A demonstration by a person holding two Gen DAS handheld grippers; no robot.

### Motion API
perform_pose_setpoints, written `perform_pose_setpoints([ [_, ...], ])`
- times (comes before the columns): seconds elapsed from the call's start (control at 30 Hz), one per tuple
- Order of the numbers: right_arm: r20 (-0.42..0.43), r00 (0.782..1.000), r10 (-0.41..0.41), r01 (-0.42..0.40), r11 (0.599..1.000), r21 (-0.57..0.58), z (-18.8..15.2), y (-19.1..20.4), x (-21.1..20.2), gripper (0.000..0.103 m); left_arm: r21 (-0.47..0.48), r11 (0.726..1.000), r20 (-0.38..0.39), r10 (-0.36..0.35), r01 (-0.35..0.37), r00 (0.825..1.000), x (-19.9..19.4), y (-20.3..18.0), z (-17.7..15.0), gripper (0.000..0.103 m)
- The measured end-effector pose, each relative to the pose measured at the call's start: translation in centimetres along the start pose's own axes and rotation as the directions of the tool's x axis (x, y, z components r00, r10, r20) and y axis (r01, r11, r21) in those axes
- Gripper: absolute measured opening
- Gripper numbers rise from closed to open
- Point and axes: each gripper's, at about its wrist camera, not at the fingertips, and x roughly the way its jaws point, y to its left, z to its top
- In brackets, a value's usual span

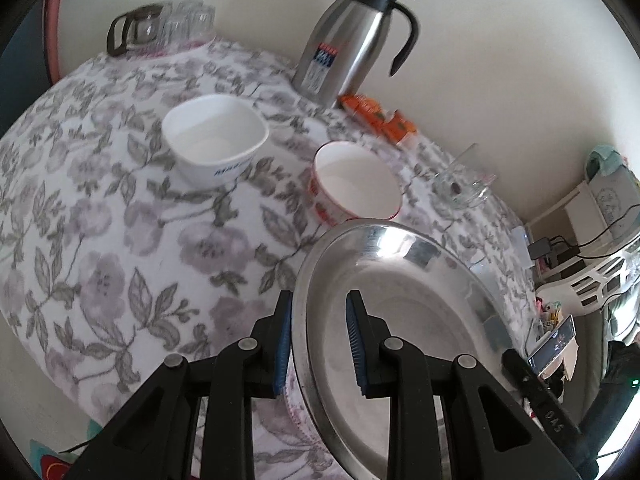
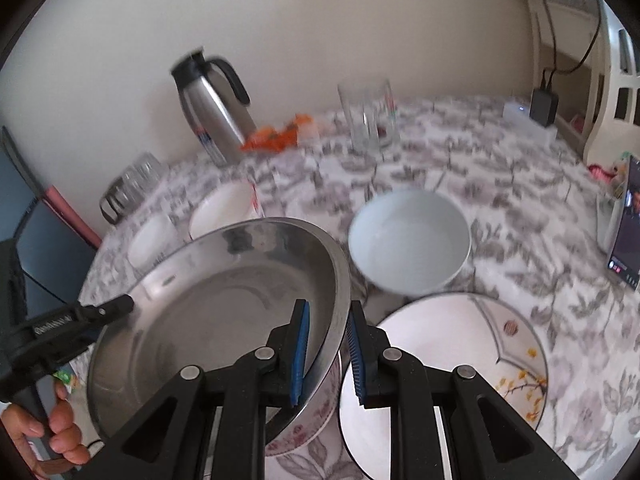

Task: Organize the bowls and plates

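Both hand-held grippers clamp opposite rims of one steel plate: the right hand-held gripper on its right edge, the left hand-held gripper on its left edge, the plate tilted above the floral-clothed counter. Under it, apparently, sits a floral-sided dish, beside a decorated white plate. Farther off stand a white bowl, a red-patterned bowl and a squarish white bowl. A steel jug stands by the wall.

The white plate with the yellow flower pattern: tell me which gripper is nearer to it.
Right. The right gripper grips the steel pan's rim directly beside the white plate. The left gripper grips the pan's opposite rim, the whole pan away.
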Motion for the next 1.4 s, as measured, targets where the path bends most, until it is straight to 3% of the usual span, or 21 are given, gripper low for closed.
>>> perform_pose_setpoints([
  [0.7,-0.129,0.991,-0.042,0.04,0.999,-0.02,-1.2,-0.4,3.4,0.021,0.037,0.997,-0.079,0.074,-0.072,0.994,2.2,0.1,-0.8,0.03],
  [1.4,-0.213,0.974,-0.073,0.068,0.997,-0.031,-2.1,-0.8,4.8,0.023,-0.002,0.994,-0.245,0.103,-0.106,0.964,5.3,1.2,-2.5,0.035],
])
